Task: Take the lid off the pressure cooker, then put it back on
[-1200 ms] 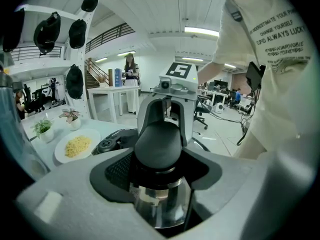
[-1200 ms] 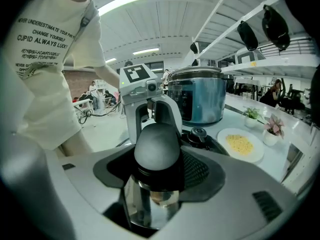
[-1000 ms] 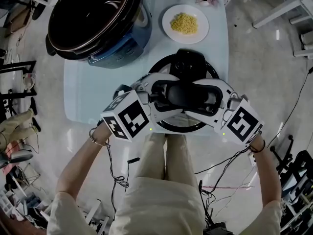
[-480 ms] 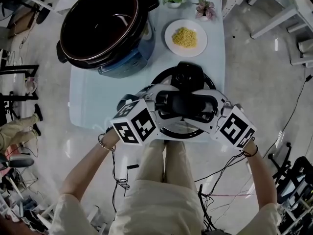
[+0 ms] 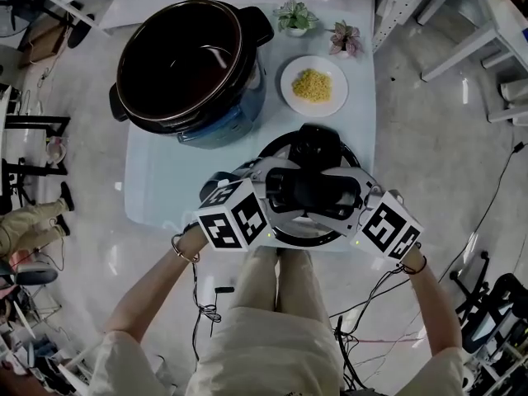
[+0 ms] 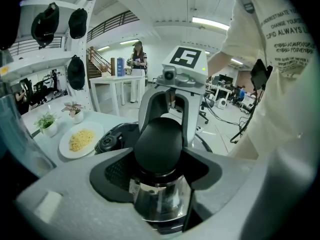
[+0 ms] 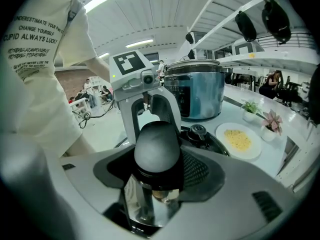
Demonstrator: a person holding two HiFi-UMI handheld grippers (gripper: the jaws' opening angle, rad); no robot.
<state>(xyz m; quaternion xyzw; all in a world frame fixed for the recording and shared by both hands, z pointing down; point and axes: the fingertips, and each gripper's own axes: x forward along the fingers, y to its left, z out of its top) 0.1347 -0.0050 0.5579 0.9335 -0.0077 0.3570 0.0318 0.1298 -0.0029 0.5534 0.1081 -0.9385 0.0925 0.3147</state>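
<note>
The lid (image 5: pixel 318 139), just beside the pot (image 5: pixel 186 64) and possibly resting on the table (image 5: pixel 165 180), was clamped at its handle (image 5: pixel 309 190) by the left gripper (image 5: pixel 285 190) and right gripper (image 5: pixel 342 195). It was judged heavy, rigid and slick.

black lid (image 5: pixel 317 141), white plate (image 5: pixel 289 87)

- lid handle (image 6: pixel 159 141): glossy black plastic knob on a polished, mirror-bright metal stem
- pressure cooker (image 5: pixel 241 110): shiny blue-grey metal wall
- plate (image 5: pixel 289 97): smooth white glaze
- left gripper (image 6: pixel 160 171) and right gripper (image 7: pixel 156 176): matt white plastic
</note>
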